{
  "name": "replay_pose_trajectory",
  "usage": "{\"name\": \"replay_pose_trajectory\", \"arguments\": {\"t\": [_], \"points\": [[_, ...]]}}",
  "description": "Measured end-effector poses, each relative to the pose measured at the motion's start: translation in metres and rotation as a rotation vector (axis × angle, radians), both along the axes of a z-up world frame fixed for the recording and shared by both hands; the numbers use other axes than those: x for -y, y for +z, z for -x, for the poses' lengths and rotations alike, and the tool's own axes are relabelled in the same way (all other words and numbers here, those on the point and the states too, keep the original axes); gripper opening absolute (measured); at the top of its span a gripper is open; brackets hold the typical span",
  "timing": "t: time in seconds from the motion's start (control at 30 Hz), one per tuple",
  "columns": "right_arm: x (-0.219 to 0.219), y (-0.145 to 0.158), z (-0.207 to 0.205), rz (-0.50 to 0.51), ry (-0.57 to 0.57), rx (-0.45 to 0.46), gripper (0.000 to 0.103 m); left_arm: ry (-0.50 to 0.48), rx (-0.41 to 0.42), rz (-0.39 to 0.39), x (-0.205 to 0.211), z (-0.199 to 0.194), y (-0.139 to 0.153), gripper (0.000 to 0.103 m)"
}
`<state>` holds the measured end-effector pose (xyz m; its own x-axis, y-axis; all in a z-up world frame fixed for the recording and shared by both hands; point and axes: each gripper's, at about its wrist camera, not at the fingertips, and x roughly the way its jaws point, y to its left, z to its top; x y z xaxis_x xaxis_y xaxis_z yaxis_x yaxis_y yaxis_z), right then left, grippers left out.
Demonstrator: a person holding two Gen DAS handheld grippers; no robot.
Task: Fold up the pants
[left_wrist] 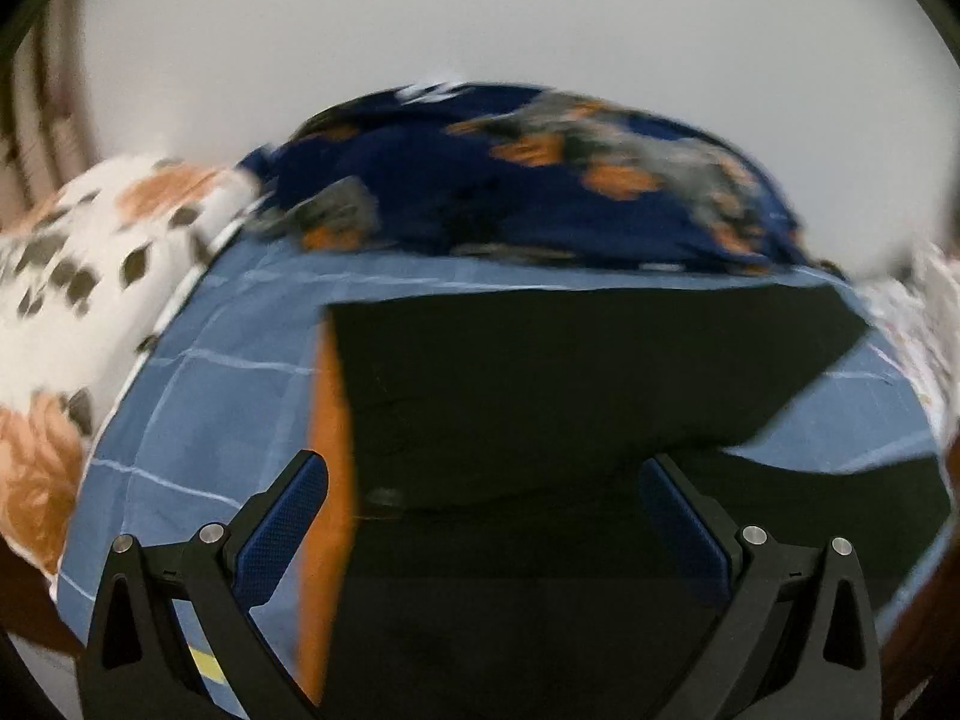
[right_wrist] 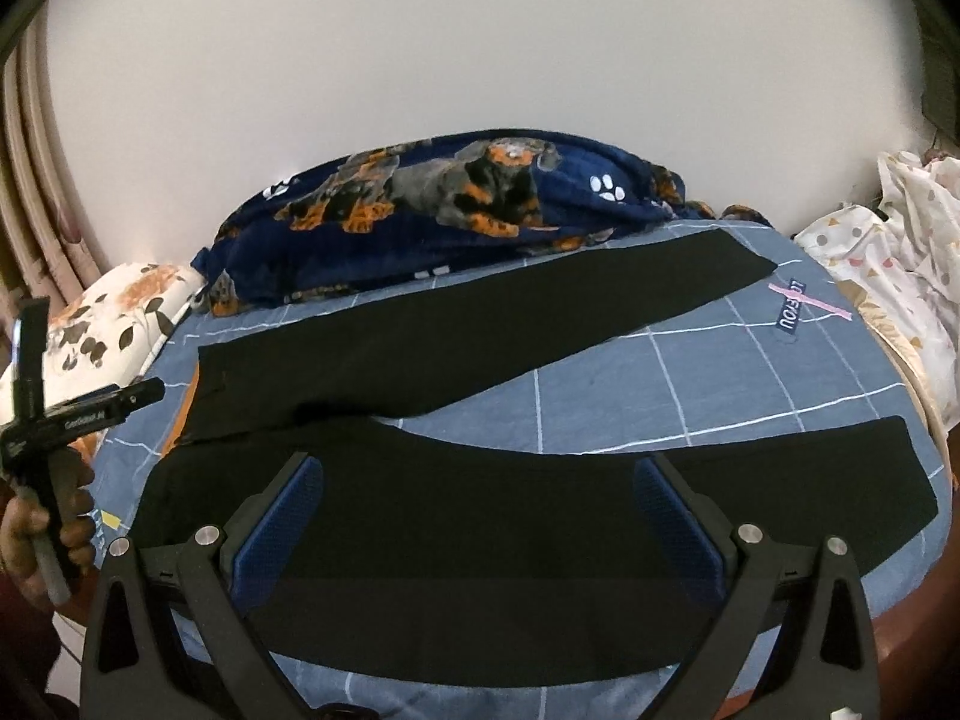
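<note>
The black pants [right_wrist: 480, 516] lie spread flat on a blue checked bedsheet [right_wrist: 690, 384], the two legs splayed apart in a V. The near leg runs directly under and ahead of the right gripper [right_wrist: 480, 480], whose jaws stand wide with nothing between them. The far leg [right_wrist: 480, 324] stretches away beyond it, toward the dog-print blanket [right_wrist: 468, 192]. The waist end sits off to that gripper's left, where an orange strip [right_wrist: 183, 408] peeks out along the edge.

The left gripper [left_wrist: 483, 474] is likewise wide and empty, poised above the waist region [left_wrist: 540, 372]; its view is blurred. A hand [right_wrist: 42, 531] holds it off to the right gripper's left.

The fabric looks thin, limp and light, so it will probably drape and sag wherever it is unsupported. Pinching a hem edge or the waistband looks the surest hold, since a mid-panel pinch would likely bunch the cloth
</note>
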<state>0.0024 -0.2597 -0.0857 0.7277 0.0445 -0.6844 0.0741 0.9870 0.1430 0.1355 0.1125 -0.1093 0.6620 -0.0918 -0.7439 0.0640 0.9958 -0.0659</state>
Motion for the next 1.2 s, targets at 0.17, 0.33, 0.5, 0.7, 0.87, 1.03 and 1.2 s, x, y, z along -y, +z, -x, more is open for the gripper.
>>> {"name": "replay_pose_trajectory", "arguments": {"t": [0.17, 0.33, 0.5, 0.7, 0.87, 1.03, 1.2], "points": [[0.002, -0.017, -0.015, -0.026, 0.002, -0.05, 0.103, 0.039, -0.053, 0.059, -0.067, -0.044, -0.028, 0.095], [0.003, -0.033, -0.029, -0.045, 0.002, -0.096, 0.103, 0.013, -0.073, 0.113, -0.107, -0.104, -0.044, 0.083], [0.002, -0.044, -0.038, -0.035, 0.001, -0.132, 0.103, -0.07, -0.121, 0.103, -0.11, -0.16, -0.062, 0.075], [0.006, -0.058, -0.044, -0.026, -0.022, -0.18, 0.103, -0.141, -0.148, 0.087, -0.105, -0.2, -0.081, 0.075], [0.008, -0.064, -0.049, -0.03, -0.033, -0.201, 0.103, -0.261, -0.201, 0.141, -0.094, -0.215, -0.099, 0.046], [0.005, -0.066, -0.053, -0.035, -0.028, -0.208, 0.103, -0.237, -0.194, 0.193, -0.096, -0.21, -0.095, 0.016], [0.003, -0.056, -0.067, -0.079, -0.004, -0.181, 0.103, -0.205, -0.104, 0.145, -0.081, -0.183, -0.065, 0.011]]}}
